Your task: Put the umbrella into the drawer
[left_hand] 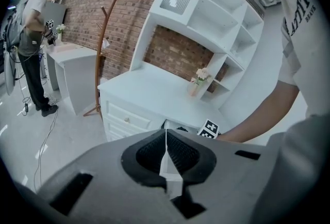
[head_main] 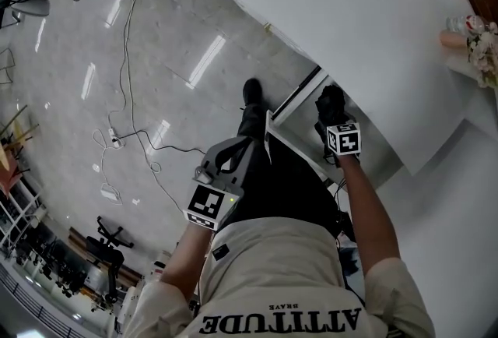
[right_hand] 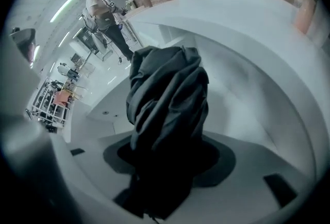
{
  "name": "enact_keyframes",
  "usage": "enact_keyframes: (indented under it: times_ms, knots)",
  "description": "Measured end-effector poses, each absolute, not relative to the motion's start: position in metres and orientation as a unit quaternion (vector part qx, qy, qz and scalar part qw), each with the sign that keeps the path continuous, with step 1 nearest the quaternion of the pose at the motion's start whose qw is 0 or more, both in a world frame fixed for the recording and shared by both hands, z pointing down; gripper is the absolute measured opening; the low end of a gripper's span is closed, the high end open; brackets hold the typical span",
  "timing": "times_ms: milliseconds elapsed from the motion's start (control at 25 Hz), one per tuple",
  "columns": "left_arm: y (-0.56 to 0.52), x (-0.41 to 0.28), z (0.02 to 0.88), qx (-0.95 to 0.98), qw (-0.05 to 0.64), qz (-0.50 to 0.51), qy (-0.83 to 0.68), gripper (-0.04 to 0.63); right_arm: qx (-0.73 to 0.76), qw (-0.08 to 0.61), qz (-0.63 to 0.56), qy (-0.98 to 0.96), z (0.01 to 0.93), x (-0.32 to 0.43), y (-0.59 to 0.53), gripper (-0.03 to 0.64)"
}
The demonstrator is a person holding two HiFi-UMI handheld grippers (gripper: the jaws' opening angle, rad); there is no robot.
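Observation:
A folded black umbrella (right_hand: 167, 99) stands up between the jaws of my right gripper (right_hand: 167, 158), which is shut on it. In the head view that gripper (head_main: 333, 117) holds the umbrella (head_main: 331, 99) at the front edge of the white desk top (head_main: 350, 9), over the open white drawer (head_main: 289, 146). The right gripper view has the umbrella's tip pointing into the drawer's pale hollow (right_hand: 252, 114) under the desk top. My left gripper (head_main: 233, 148) hangs left of the drawer, beside the person's dark trouser leg. Its jaws (left_hand: 166, 145) are shut with nothing between them.
A vase of flowers (head_main: 476, 39) stands at the desk's far right. Cables (head_main: 124, 95) trail over the shiny floor on the left. The left gripper view shows the desk's hutch shelves (left_hand: 216, 21), a wooden coat rack (left_hand: 111, 37), a second small white desk (left_hand: 72, 73) and another person (left_hand: 33, 37).

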State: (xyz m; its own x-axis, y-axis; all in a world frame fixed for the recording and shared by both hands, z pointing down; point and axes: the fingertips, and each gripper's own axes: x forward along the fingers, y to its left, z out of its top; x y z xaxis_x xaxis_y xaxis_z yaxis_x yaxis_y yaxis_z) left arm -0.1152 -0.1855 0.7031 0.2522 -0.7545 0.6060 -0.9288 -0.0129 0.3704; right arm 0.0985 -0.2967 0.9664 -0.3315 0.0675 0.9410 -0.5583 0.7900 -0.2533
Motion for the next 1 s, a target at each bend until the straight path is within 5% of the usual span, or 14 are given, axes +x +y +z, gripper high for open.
enact_keyframes:
  times_ms: [560, 1000]
  knots:
    - [-0.190, -0.142, 0.718, 0.709, 0.376, 0.120, -0.584, 0.028, 0.203, 0.560, 0.294, -0.748, 0.984, 0.083, -0.306, 0.262]
    - [-0.203, -0.174, 0.688, 0.745, 0.331, 0.125, -0.565, 0.028, 0.240, 0.527, 0.280, -0.766, 0.907, 0.083, -0.299, 0.264]
